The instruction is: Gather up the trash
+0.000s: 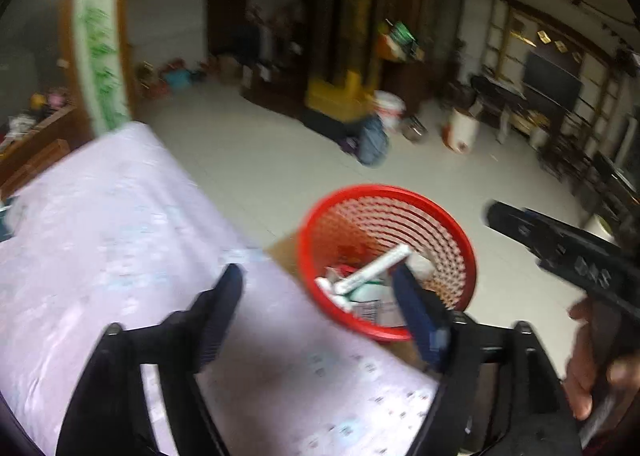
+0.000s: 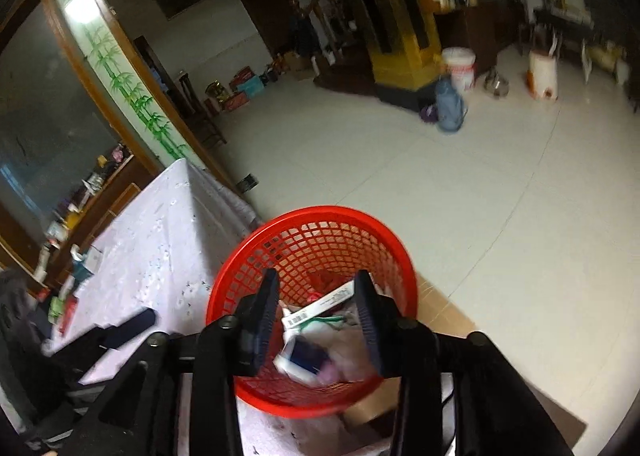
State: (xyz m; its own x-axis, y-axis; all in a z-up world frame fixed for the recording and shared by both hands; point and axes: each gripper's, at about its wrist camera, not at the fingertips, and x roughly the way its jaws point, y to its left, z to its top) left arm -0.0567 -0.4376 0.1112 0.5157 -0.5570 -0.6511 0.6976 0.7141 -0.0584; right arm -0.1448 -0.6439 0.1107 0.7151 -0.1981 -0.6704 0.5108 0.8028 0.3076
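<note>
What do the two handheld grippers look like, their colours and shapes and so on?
Both are black plastic. The left gripper has two flat, paddle-shaped fingers with dark blue faces, mounted on a crossbar with round bolts. The right gripper has the same build: flat ribbed pads on an angular black frame. No cables or markings are clearly visible. A bare hand grips its handle.

Red plastic mesh basket (image 2: pixel 256 256), round, upright, open at top, standing on a flattened brown cardboard sheet (image 2: pixel 444 312) on the pale tiled floor, just beside the corner of the lilac-covered table (image 2: pixel 160 240). Inside: a jumble of trash (image 2: pixel 320 336). A long white box (image 1: pixel 376 268) lies tilted across the heap; under it white crumpled wrappers, a barcoded packet, something with a dark blue face, a red scrap near the far wall.
</note>
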